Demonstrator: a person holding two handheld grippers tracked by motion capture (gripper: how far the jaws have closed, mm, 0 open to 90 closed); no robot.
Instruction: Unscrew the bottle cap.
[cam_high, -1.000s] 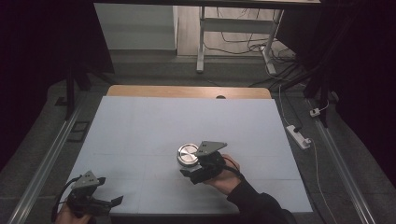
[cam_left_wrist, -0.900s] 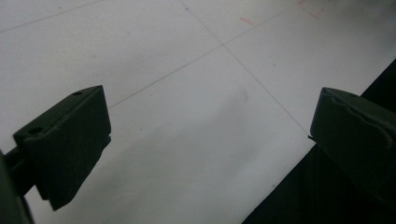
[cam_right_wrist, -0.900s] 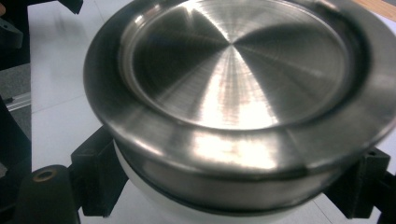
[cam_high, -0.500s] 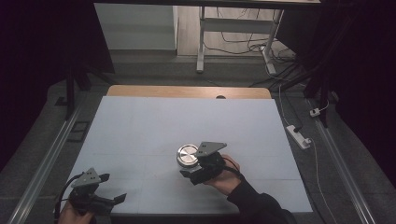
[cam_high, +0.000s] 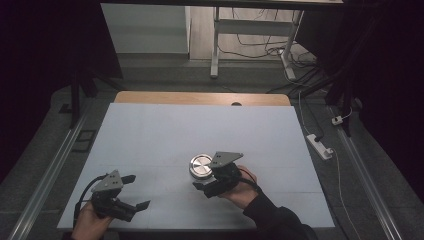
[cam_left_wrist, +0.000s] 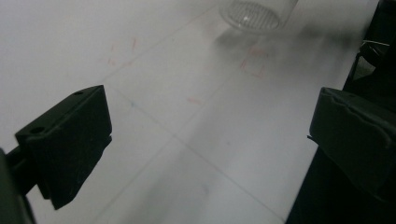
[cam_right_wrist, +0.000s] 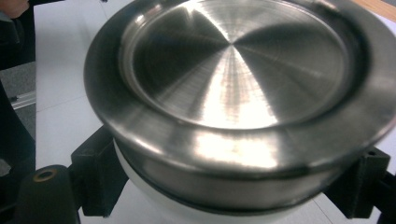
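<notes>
A squat jar with a brushed metal lid (cam_high: 201, 164) stands on the white table sheet (cam_high: 200, 125), front of centre. My right gripper (cam_high: 204, 176) comes at it from the near side and is shut on the jar body just under the lid. In the right gripper view the lid (cam_right_wrist: 233, 70) is large and close, with a black jaw pressed against each side of the pale body below it. My left gripper (cam_high: 136, 191) hovers over the front left corner, jaws open with nothing between them. In the left gripper view (cam_left_wrist: 210, 135) the jar's clear ribbed body (cam_left_wrist: 257, 11) sits far ahead.
A wooden strip (cam_high: 200, 98) runs along the sheet's far edge. Metal rails (cam_high: 45, 175) flank the table. A white power strip (cam_high: 320, 146) lies on the floor to the right, with table legs and cables behind. Bare sheet lies between the two grippers.
My left gripper has moved right and slightly up, farther onto the sheet, still open. The right gripper and the jar have not moved.
</notes>
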